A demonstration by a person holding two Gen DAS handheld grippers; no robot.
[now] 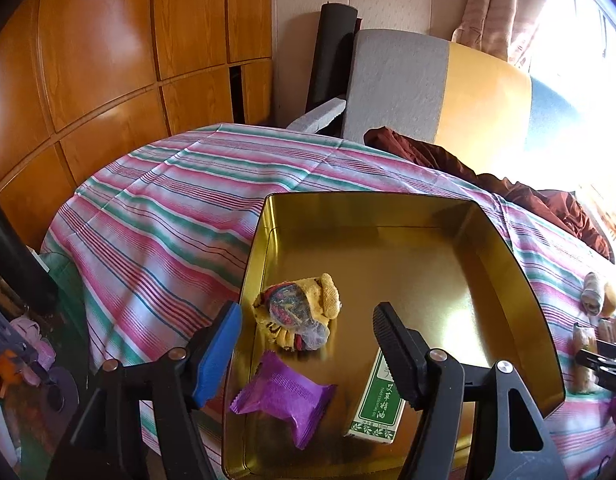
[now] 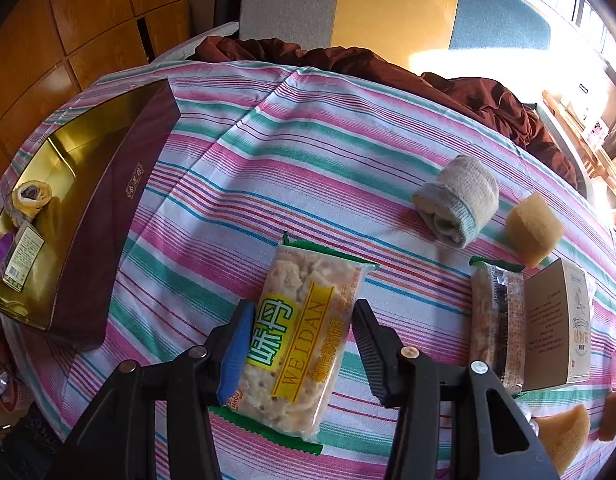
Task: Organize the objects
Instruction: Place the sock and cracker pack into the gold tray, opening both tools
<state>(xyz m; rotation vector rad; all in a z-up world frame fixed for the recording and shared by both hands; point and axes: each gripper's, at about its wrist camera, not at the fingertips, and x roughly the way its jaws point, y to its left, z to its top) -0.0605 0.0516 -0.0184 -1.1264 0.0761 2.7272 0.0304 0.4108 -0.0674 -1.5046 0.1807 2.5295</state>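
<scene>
Between the right gripper (image 2: 304, 344)'s wide-open jaws lies the cracker packet (image 2: 300, 336), ungripped; left gripper (image 1: 308, 344) likewise open, empty.

The left gripper (image 1: 308, 344) hangs over the near left part of the gold tin (image 1: 508, 264), tilted down toward its floor. Its jaws stand wide apart with nothing between them; the left finger bears a blue pad (image 1: 218, 354) and the right a ribbed black one. The right gripper (image 2: 304, 352) is low over the near edge of the table, its jaws spread to either side of a cracker packet (image 2: 304, 336), the pads just beside the wrapper's long edges.
</scene>
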